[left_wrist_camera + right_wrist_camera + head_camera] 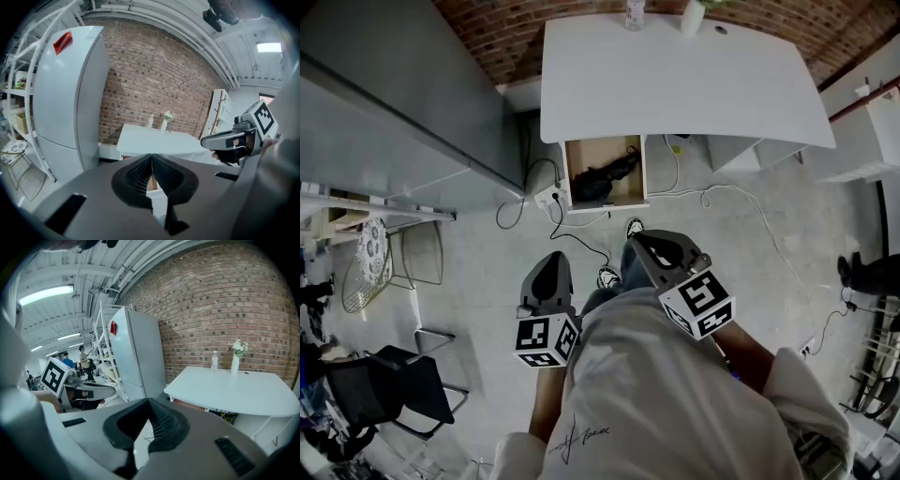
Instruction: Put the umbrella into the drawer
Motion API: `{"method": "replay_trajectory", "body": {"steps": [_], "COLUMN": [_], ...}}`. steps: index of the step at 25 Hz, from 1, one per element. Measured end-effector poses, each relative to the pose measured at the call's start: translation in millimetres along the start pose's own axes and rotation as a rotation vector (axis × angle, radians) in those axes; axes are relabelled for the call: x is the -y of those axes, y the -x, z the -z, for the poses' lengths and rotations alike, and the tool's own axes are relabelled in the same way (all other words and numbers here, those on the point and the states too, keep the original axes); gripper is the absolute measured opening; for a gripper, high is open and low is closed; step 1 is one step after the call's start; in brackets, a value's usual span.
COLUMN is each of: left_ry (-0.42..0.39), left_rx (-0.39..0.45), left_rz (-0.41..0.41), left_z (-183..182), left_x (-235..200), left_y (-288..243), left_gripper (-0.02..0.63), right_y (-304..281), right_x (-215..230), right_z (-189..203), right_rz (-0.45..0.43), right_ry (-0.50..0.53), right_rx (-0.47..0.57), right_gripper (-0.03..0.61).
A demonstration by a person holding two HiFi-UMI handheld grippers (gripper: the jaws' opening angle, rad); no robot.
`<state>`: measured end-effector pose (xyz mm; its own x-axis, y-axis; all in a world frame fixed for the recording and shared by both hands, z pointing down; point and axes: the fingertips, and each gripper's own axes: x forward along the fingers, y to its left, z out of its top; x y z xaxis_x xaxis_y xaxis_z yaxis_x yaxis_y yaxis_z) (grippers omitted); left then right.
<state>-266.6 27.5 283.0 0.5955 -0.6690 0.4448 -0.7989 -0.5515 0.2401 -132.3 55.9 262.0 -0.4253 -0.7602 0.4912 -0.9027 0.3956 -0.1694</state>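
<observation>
Seen from the head view, the black umbrella (605,175) lies inside the open drawer (609,205) under the white desk (675,84). The left gripper (551,261) and right gripper (637,246) are held over the floor, well apart from it. In the left gripper view, the jaws are pressed together on nothing and face the desk beside a fridge (70,93). In the right gripper view, the jaws likewise meet empty, with a bottle (214,361) and vase (235,364) on the desk against a brick wall (211,301).
</observation>
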Motion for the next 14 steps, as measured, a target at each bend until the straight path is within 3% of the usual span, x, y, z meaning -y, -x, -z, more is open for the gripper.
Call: {"method": "replay_trajectory", "body": {"steps": [14], "left_ry": [0.014], "left_rx": [0.029], "left_rz": [-0.012], "left_z": [-10.1], "left_x": [-0.6], "left_y": [3.2], "left_gripper": [0.020], "right_y": [-3.9], "right_x": [2.8], "right_z": [1.9], "right_rz": [0.002], "right_ry": [0.006], "right_rx": [-0.017], "right_gripper": [0.015]}}
